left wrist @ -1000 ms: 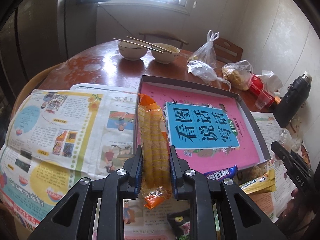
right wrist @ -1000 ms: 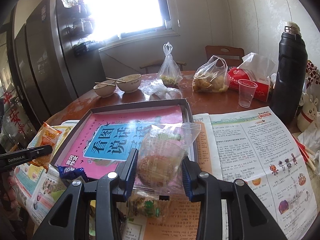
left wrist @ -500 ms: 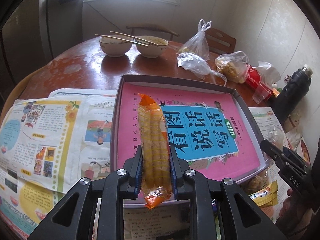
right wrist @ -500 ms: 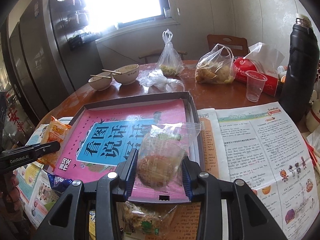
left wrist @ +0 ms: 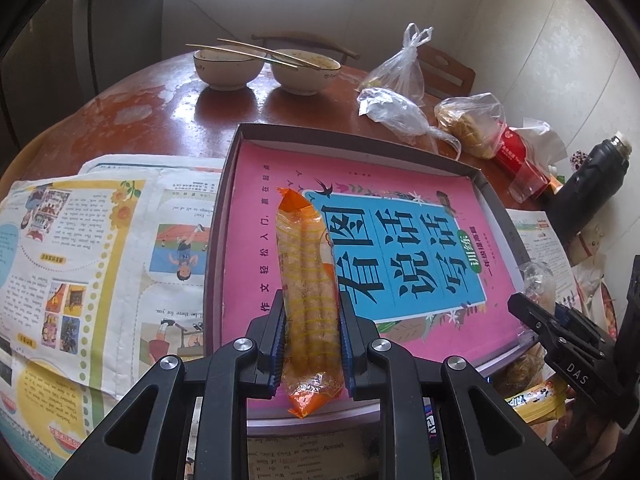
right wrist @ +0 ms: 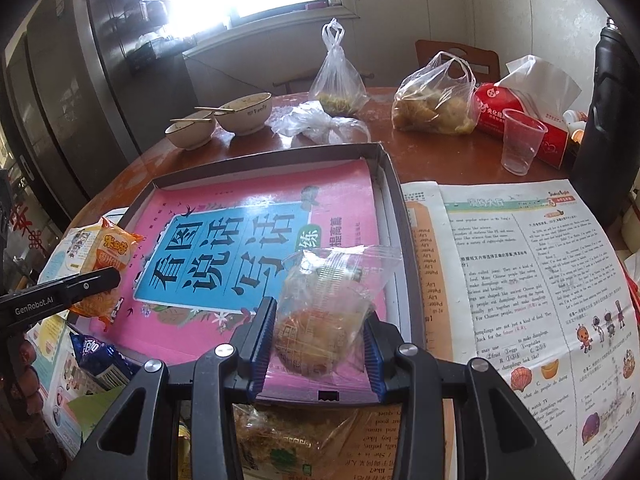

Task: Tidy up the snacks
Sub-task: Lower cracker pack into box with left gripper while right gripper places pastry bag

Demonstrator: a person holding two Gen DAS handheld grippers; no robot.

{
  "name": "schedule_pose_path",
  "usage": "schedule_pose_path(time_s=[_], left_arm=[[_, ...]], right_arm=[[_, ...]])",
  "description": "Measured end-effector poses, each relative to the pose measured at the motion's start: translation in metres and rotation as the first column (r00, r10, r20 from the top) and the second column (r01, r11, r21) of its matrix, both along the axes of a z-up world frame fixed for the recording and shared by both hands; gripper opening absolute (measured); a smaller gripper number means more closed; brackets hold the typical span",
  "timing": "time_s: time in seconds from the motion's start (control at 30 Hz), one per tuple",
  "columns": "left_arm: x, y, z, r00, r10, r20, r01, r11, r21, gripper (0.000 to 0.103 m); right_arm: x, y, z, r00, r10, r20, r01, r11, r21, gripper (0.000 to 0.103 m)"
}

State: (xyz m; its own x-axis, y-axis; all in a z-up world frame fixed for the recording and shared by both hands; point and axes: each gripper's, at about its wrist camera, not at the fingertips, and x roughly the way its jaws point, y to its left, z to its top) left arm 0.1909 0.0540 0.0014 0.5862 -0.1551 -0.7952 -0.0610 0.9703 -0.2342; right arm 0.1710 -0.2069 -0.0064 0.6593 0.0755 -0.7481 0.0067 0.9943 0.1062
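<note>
Left gripper clamps orange pack; right gripper clamps clear-bagged cake. Both over tray near edge, likely for drop-in. Loose snacks outside tray.

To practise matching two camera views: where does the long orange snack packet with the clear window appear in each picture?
Left wrist view: the long orange snack packet stands at centre, clamped in the left tongs, over the tray.
Right wrist view: the same packet sits at the far left edge, beside the tray.
Shared landmark: the pink book with a blue title panel in the dark shallow tray.
</note>
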Motion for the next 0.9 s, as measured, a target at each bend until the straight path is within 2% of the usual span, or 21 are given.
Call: schedule_pose_path(time_s=[0.6,0.9], left_arm=[[-0.004,-0.003,0.001,1.0,-0.012,0.002,0.012,1.0,0.002,0.027],[-0.014,0.002,0.013,0.999,-0.004,0.032,0.004,1.0,-0.012,0.044]], right_arm=[[-0.004,-0.004,0.0,0.999,-0.028,-0.016,0.029,0.999,0.021,0.041],[-0.013,-0.004,0.011,0.999,-0.035,0.021,0.034,0.999,0.036,0.044]])
